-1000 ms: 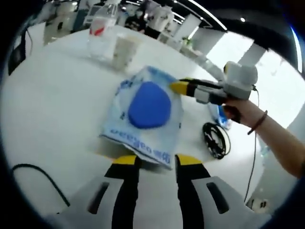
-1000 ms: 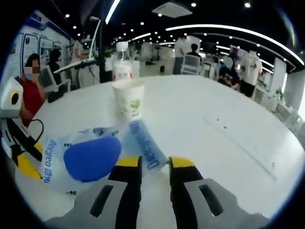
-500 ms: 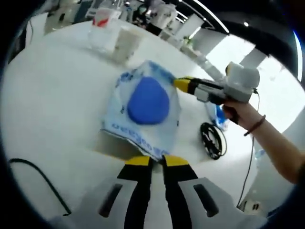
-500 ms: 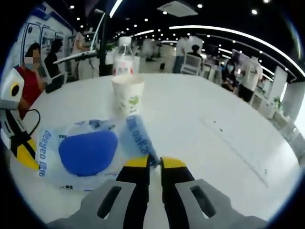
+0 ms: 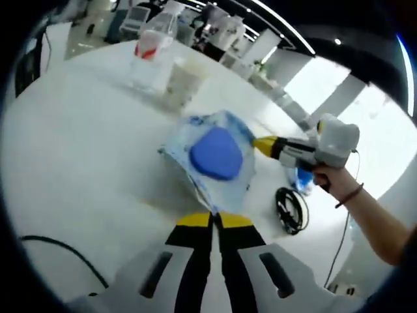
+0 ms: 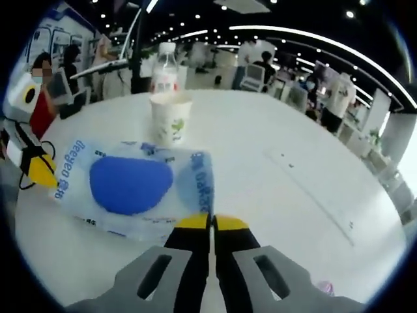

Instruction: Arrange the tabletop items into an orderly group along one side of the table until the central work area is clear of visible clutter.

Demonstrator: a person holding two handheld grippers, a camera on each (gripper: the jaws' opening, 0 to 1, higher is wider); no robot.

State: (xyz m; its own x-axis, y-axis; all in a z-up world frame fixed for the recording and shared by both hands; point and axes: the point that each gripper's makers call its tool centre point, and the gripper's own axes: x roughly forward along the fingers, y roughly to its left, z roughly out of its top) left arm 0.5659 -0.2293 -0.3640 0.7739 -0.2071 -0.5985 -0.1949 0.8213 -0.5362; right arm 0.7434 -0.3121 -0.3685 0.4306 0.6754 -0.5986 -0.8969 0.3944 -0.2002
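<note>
While both grippers pinch opposite edges of a clear plastic bag (image 6: 130, 186) holding a blue object (image 6: 129, 185), the package hangs stretched just above the white table (image 6: 287, 150), near its middle. Seen from the left gripper view, the left gripper (image 5: 214, 218) has its jaws closed on the bag's near corner, and the right gripper (image 5: 264, 145) bites the far-right edge; from the right gripper view, the right gripper (image 6: 209, 222) is likewise clamped shut on the bag's near edge. Beyond the bag, on the far side, stand a paper cup (image 6: 171, 119) with a green print and a water bottle (image 6: 165, 73) with a red label, close together. A thin bag held only by two edges could tear or slip free if the hands pull apart or move out of step, and swinging it toward the far side could knock over the light cup. Blue lettering on the bag appears to read "deeyeo"; the bottle's label is too small to read, and a coiled black cable (image 5: 290, 210) lies at the table's right edge
</note>
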